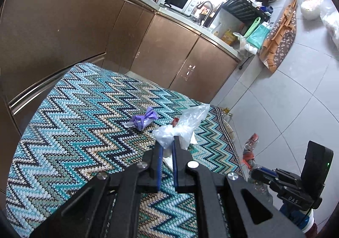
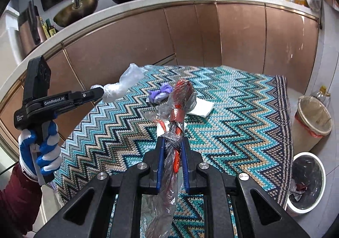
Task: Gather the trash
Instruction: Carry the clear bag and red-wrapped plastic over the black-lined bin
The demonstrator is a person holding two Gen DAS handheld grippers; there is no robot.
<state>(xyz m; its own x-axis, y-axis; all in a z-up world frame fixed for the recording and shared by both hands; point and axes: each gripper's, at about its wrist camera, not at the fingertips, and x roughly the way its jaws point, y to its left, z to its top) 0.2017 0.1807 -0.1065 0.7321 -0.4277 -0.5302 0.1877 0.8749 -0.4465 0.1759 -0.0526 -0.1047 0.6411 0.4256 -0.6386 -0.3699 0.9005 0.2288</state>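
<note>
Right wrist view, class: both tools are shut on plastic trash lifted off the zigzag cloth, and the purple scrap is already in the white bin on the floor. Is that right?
Not quite. The purple scrap lies on the zigzag cloth, not in the white bin, as the right wrist view shows. The left tool and right tool do each grip plastic trash.

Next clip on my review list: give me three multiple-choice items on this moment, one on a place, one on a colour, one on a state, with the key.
1. Where does the white-rimmed bin stand?
A. on the floor beside the table
B. on the counter
C. on the zigzag cloth

2. What colour is the crumpled wad lying on the zigzag cloth?
A. yellow
B. purple
C. green

3. What is the left hand-held gripper doing?
A. open and empty
B. clamped on a clear plastic bag
C. clamped on a pan handle

Key: 1 A, it stands on floor tiles at the cloth's edge; 2 B, the right wrist view shows purple; 3 B, the bag juts from its closed tips.
</note>
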